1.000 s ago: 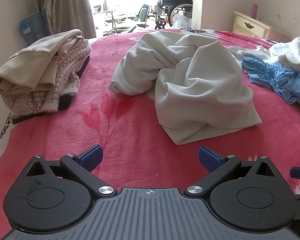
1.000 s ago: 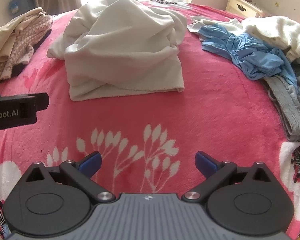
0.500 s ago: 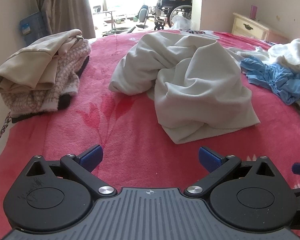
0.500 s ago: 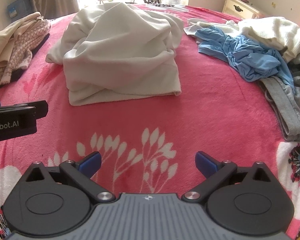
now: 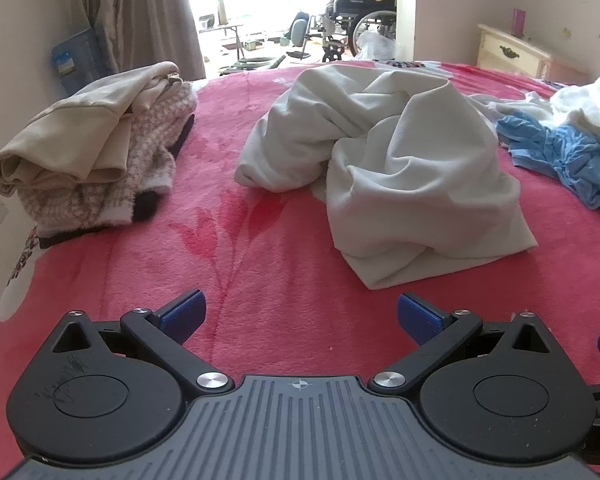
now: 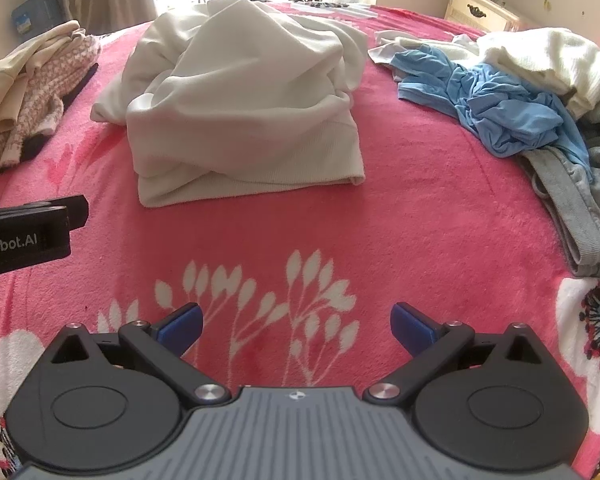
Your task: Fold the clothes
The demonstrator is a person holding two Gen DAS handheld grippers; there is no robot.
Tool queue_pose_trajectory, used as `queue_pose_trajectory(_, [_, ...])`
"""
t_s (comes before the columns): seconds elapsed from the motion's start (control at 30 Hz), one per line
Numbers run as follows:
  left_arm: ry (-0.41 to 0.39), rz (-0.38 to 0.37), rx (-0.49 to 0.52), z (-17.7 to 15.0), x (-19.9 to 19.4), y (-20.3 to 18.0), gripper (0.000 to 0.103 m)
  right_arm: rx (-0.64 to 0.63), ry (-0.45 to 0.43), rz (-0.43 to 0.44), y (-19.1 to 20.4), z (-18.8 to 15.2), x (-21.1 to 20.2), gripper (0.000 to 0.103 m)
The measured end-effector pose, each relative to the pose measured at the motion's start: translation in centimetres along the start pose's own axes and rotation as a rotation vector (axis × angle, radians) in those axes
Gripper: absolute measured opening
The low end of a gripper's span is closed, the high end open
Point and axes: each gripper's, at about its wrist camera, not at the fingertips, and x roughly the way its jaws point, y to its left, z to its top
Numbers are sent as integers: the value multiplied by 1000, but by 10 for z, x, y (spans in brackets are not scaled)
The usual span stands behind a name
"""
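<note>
Ahead of both spread fingers (image 6: 179, 322), untouched, lies the cream garment (image 6: 244, 100)

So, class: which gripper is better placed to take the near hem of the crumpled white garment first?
Probably the right gripper: the white garment lies nearly straight ahead of its open jaws, hem facing it. From the left gripper, also open, the garment sits off to the right.

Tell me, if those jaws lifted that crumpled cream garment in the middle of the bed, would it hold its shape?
Probably not. The cream garment lies in soft, deep folds, so it would likely droop and unfurl from one pinch point. Its ribbed hem looks thick, suggesting a somewhat weighty sweatshirt. On the fuzzy pink blanket it would probably drag and bunch, not slide.
</note>
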Motion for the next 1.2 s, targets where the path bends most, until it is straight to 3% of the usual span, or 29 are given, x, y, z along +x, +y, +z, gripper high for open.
queue_pose_trajectory(1.2, [0, 4, -9, -1, 0, 3, 103, 2, 3, -6, 5, -2, 0, 103])
